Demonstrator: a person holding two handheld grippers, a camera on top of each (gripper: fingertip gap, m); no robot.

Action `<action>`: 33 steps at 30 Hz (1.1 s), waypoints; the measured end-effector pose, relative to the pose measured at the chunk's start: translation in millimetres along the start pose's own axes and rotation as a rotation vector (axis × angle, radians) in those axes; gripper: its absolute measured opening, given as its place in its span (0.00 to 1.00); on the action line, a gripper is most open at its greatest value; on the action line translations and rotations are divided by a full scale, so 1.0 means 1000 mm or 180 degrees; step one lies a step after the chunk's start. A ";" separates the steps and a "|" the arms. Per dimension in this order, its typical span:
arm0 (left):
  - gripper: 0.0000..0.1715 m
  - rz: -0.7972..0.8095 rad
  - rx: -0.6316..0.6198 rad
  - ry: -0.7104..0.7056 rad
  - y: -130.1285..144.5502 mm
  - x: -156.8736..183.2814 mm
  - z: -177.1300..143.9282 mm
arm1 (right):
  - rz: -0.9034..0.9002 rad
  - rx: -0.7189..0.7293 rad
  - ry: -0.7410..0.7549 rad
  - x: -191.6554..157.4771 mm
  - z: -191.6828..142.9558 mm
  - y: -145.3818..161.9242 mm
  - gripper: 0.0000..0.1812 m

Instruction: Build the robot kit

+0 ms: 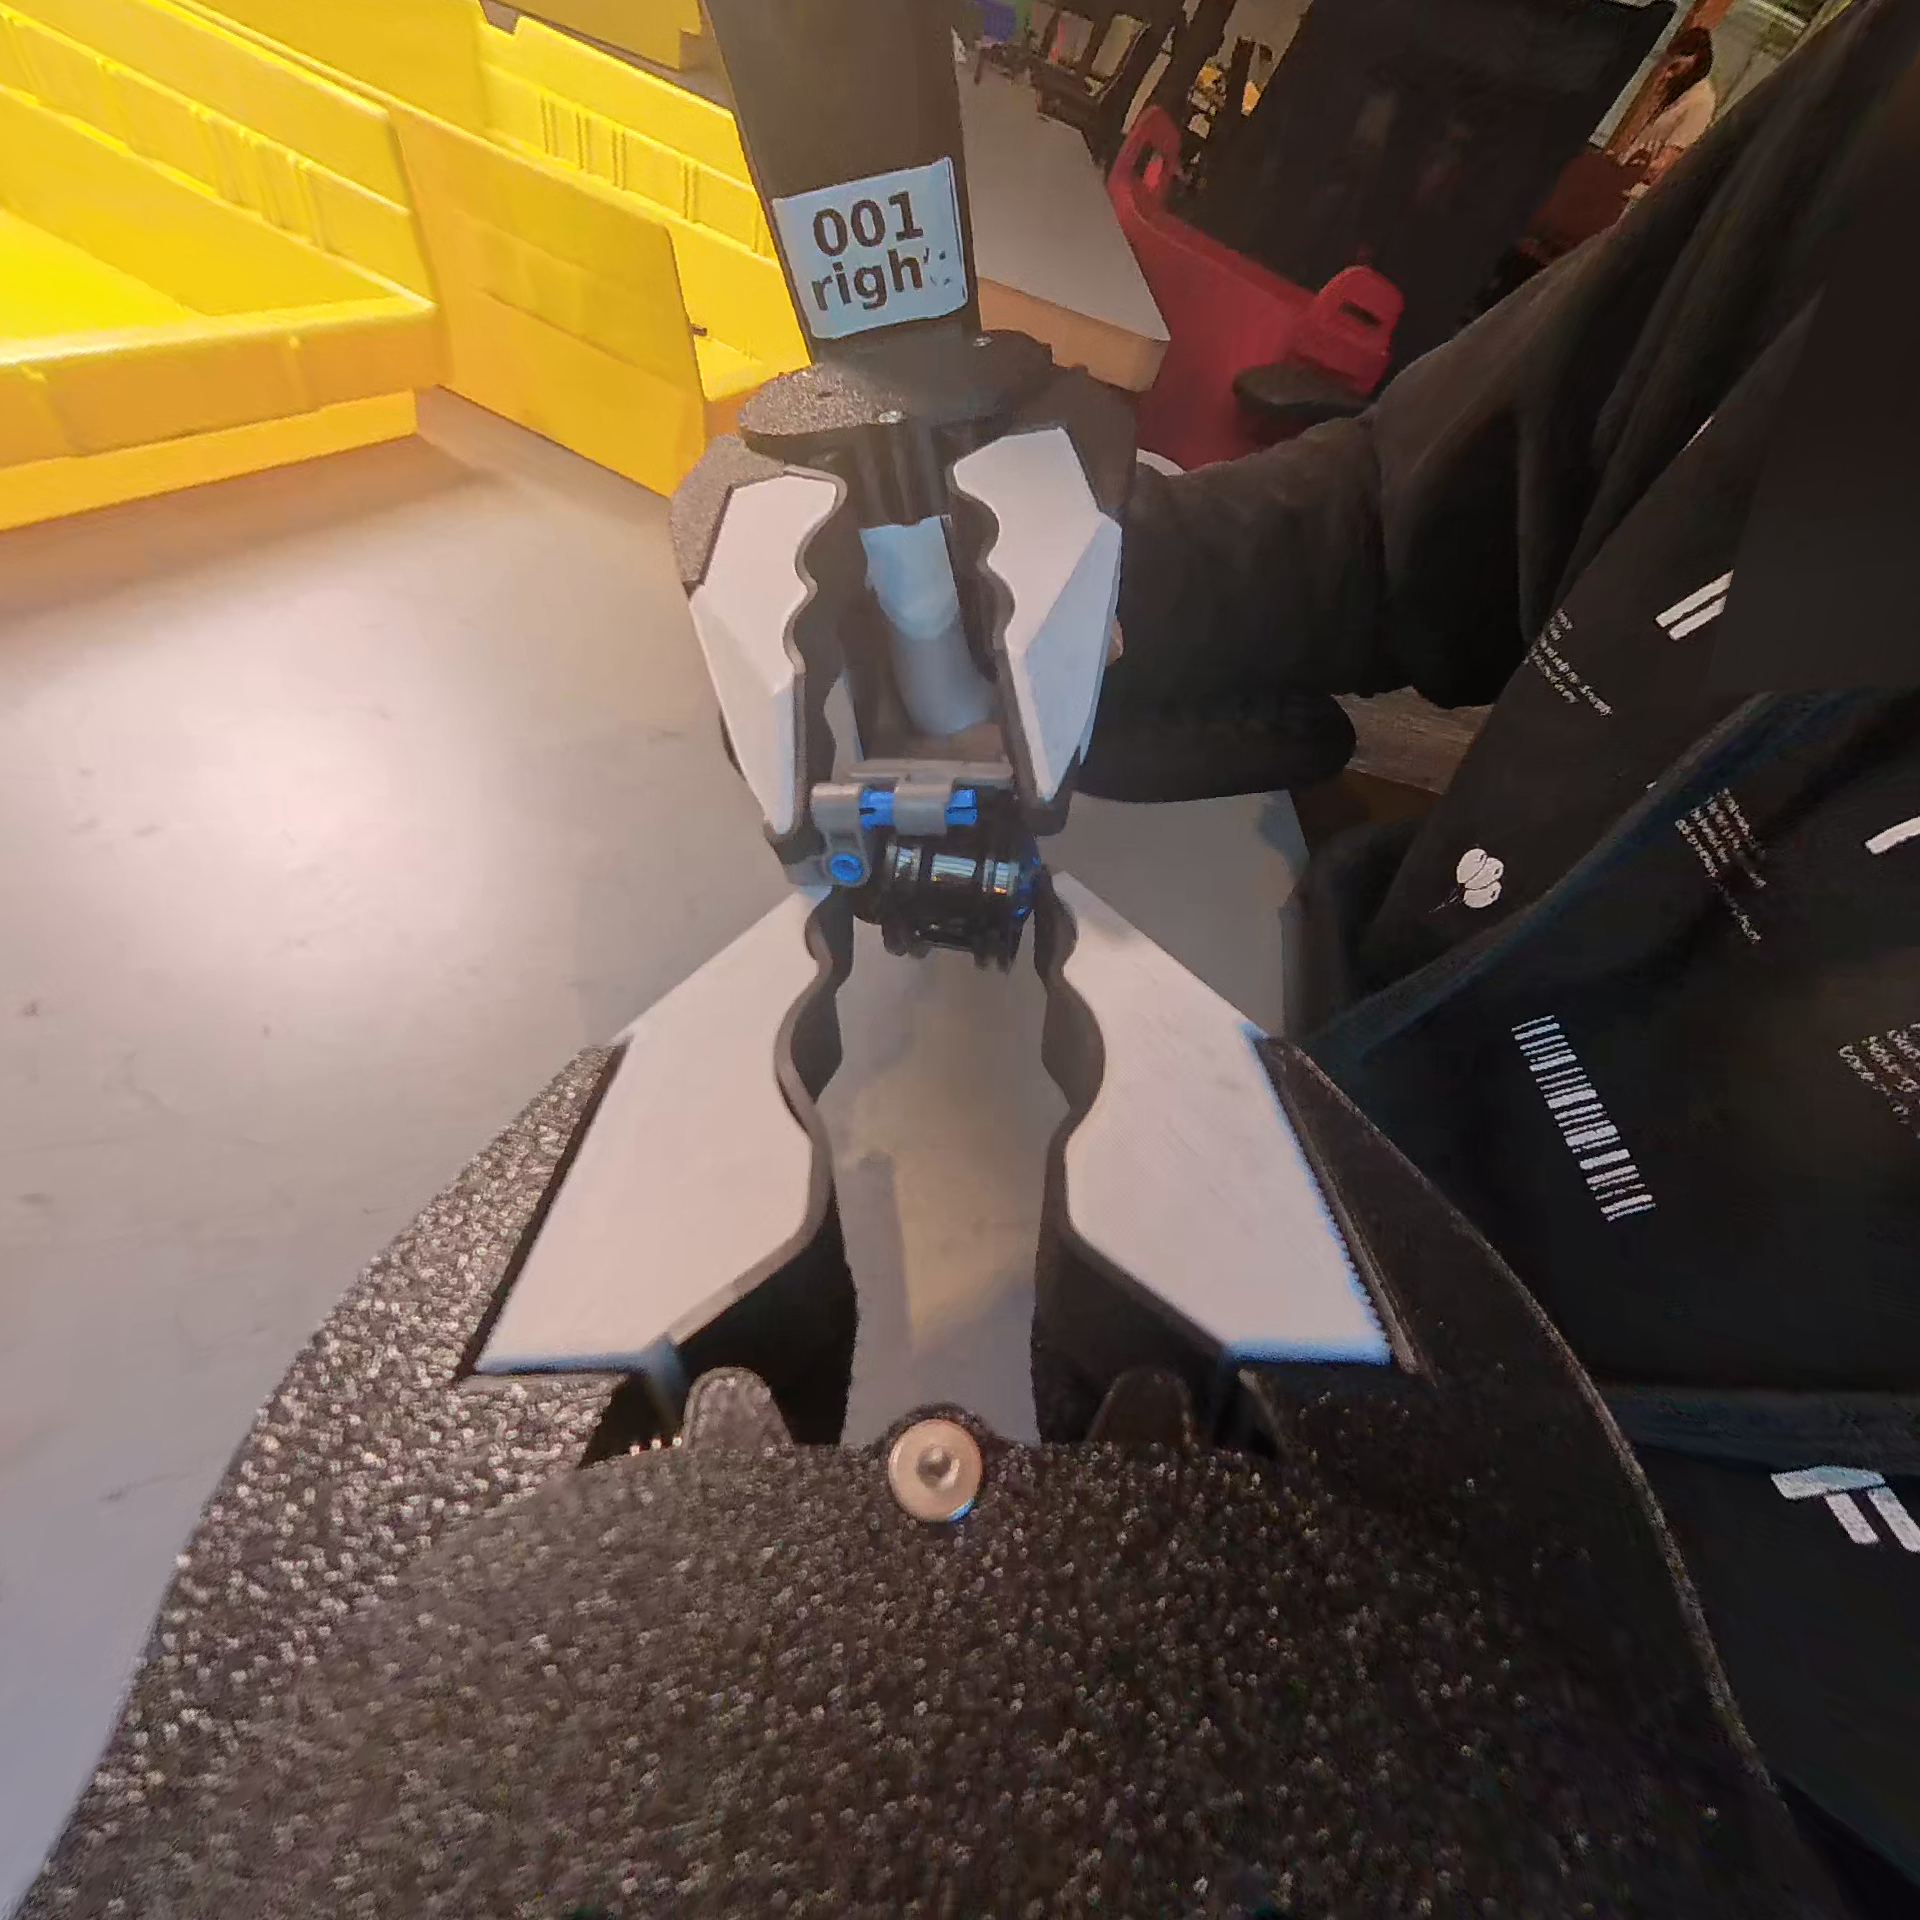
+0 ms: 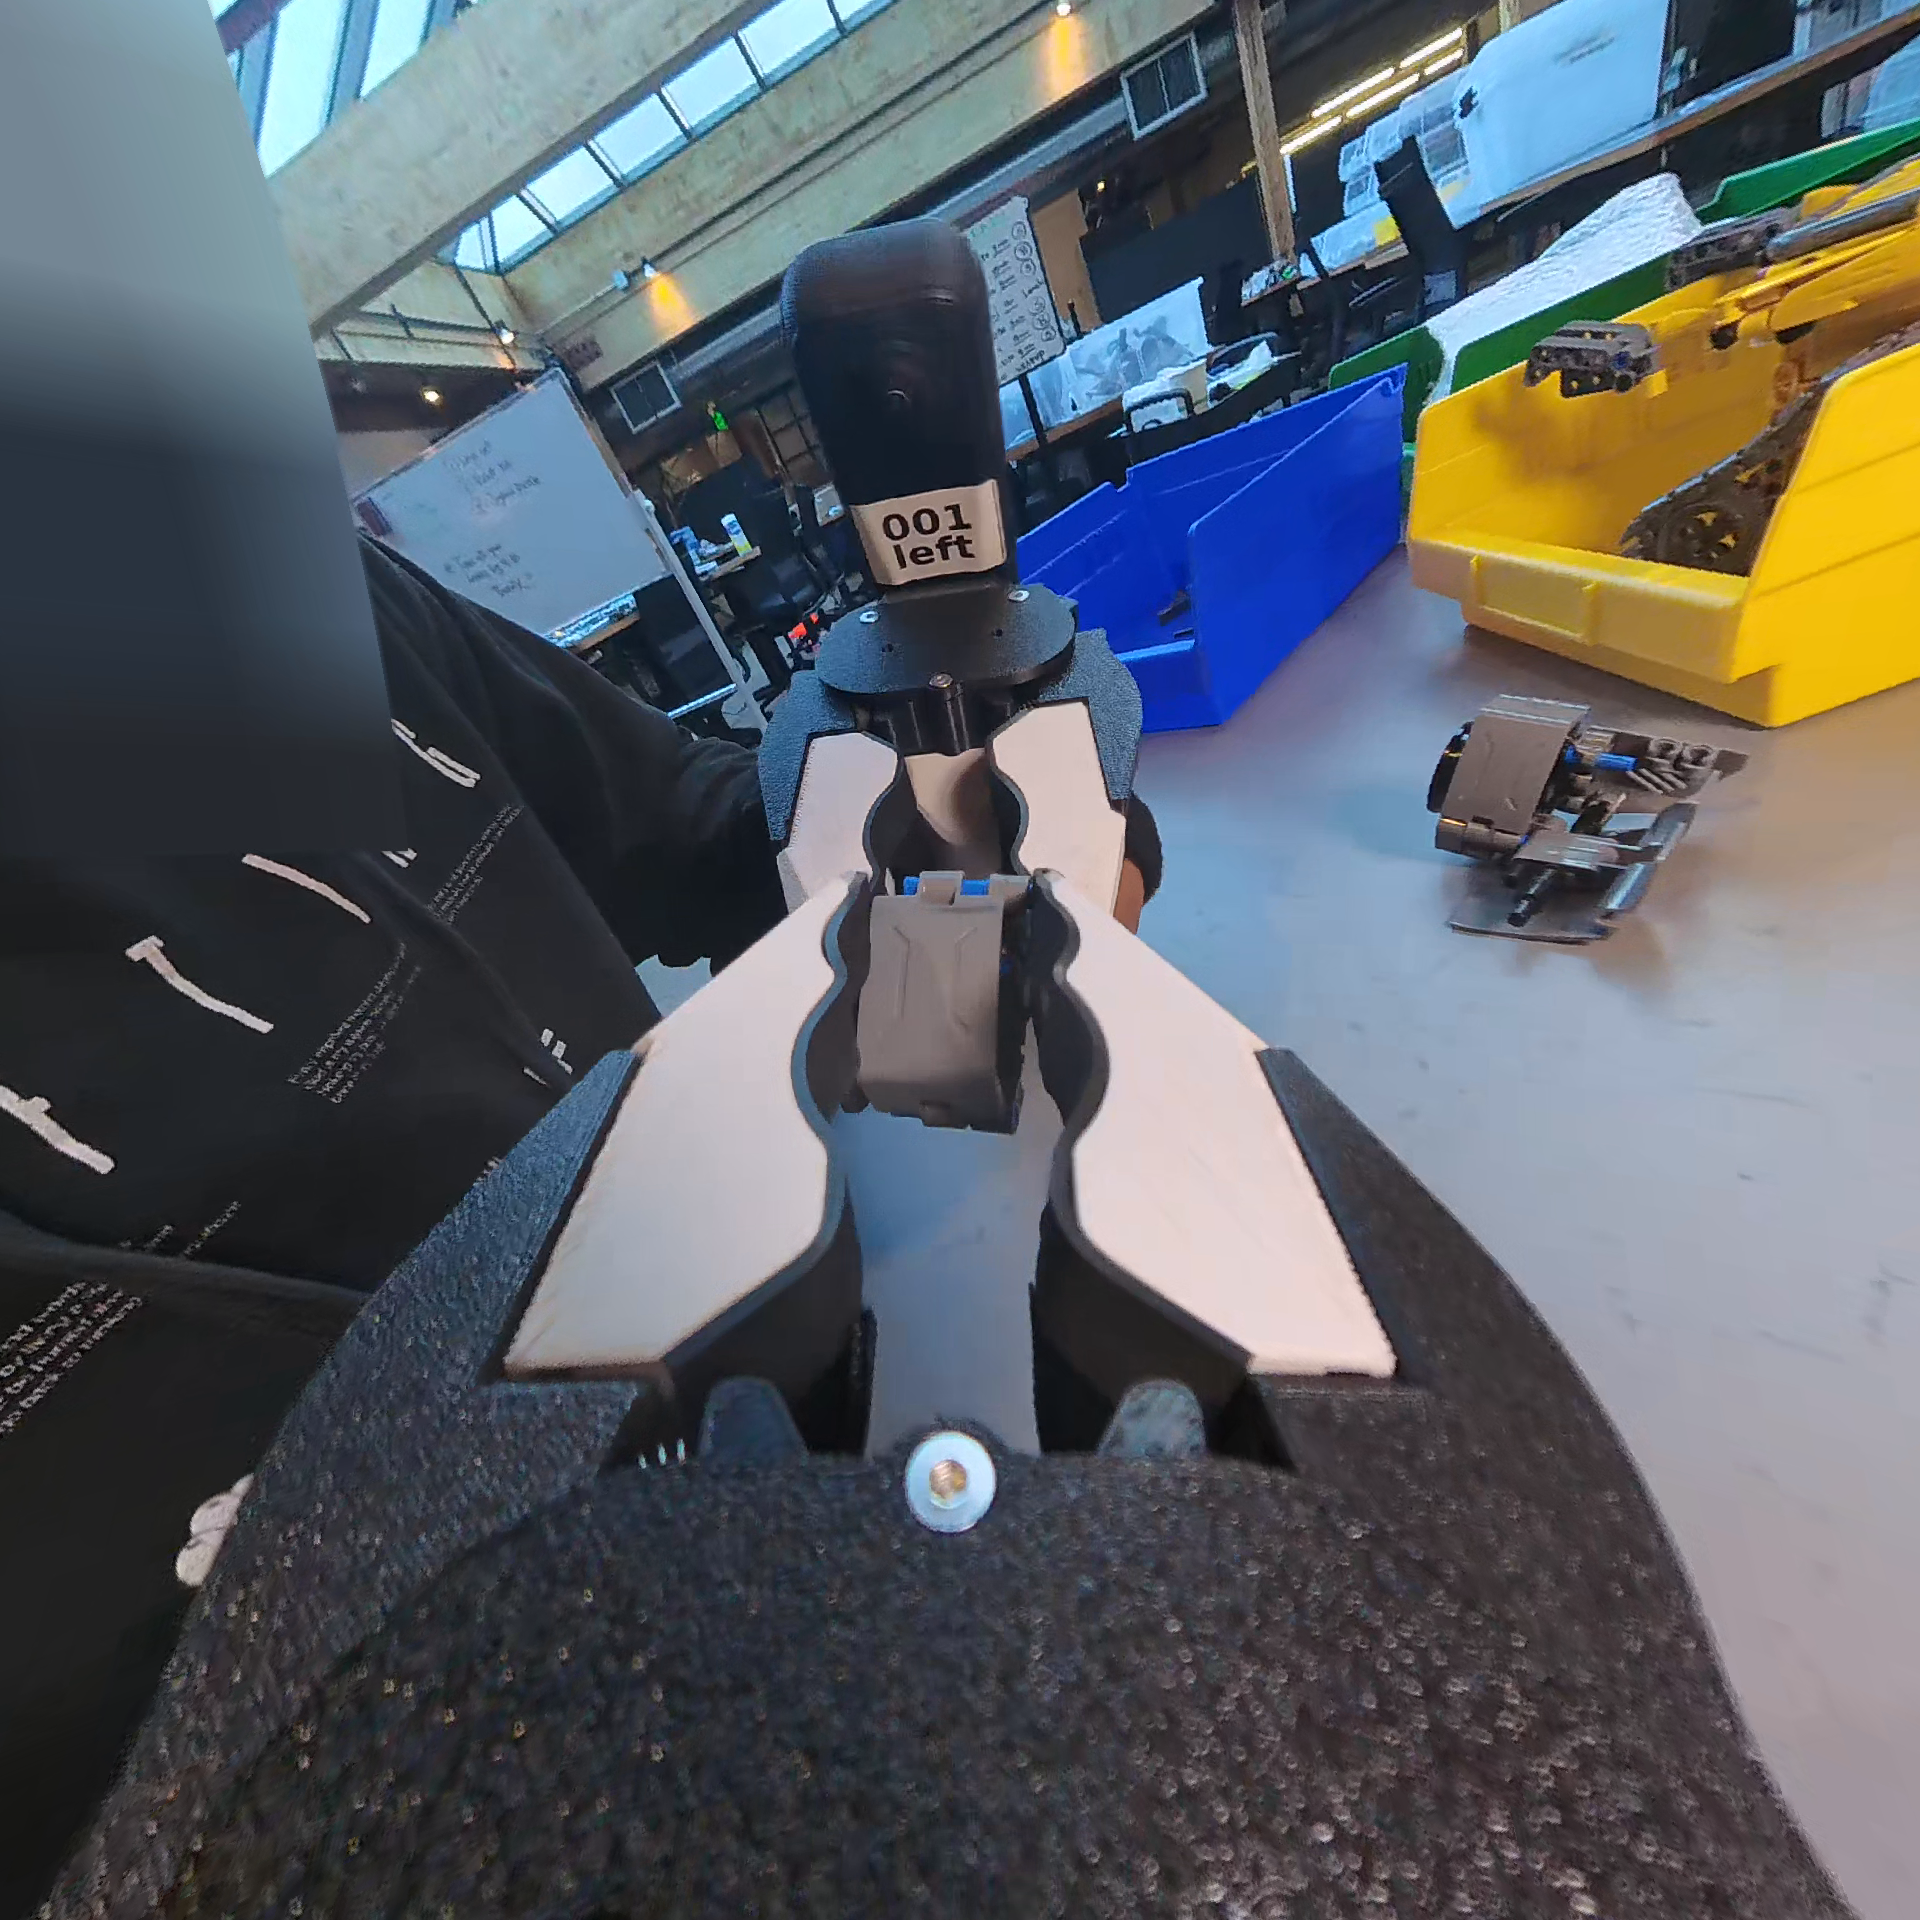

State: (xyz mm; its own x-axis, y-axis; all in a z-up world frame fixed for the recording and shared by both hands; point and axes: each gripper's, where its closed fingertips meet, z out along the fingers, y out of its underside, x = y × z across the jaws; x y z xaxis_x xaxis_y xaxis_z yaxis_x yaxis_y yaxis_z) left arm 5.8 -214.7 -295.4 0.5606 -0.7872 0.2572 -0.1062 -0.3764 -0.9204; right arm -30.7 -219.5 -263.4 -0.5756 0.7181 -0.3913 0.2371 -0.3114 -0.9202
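Both grippers meet tip to tip above the table [image 2: 1558, 1195], sharing one small brick assembly [image 1: 935, 862]. Right gripper [image 2: 940, 997] clenches its grey body deep between the jaws, long axis along the fingers. Left gripper [image 1: 935, 914] pinches the black-blue end at its tips. Another assembly [image 2: 1558, 831] lies well right, near yellow bin [image 2: 1621, 623].

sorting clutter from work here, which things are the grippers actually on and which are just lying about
In the grippers:
- grey, black and blue brick assembly, gripped by the left gripper and the right gripper from opposite ends

Lying about:
- second brick assembly on the table
- yellow bin
- blue bin
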 end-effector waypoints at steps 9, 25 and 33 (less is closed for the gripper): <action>0.20 0.0437 0.0094 -0.0205 -0.008 0.001 -0.002 | -0.0155 0.0241 0.0037 -0.005 0.001 -0.010 0.14; 0.20 0.0923 0.0501 -0.0475 -0.024 -0.001 -0.009 | -0.0092 0.0424 -0.0018 -0.011 0.002 -0.026 0.14; 0.20 -0.0062 0.1626 0.0040 -0.065 -0.009 -0.048 | -0.0413 0.0485 0.0268 -0.002 -0.017 -0.038 0.22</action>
State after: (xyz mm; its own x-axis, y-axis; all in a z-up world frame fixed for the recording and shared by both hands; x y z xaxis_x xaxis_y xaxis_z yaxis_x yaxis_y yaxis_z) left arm -31.8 -207.0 -224.0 0.5482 -0.7893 0.2764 0.3210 -0.1067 -0.9411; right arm -25.3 -198.1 -227.8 -0.5247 0.8056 -0.2750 0.0407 -0.2989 -0.9534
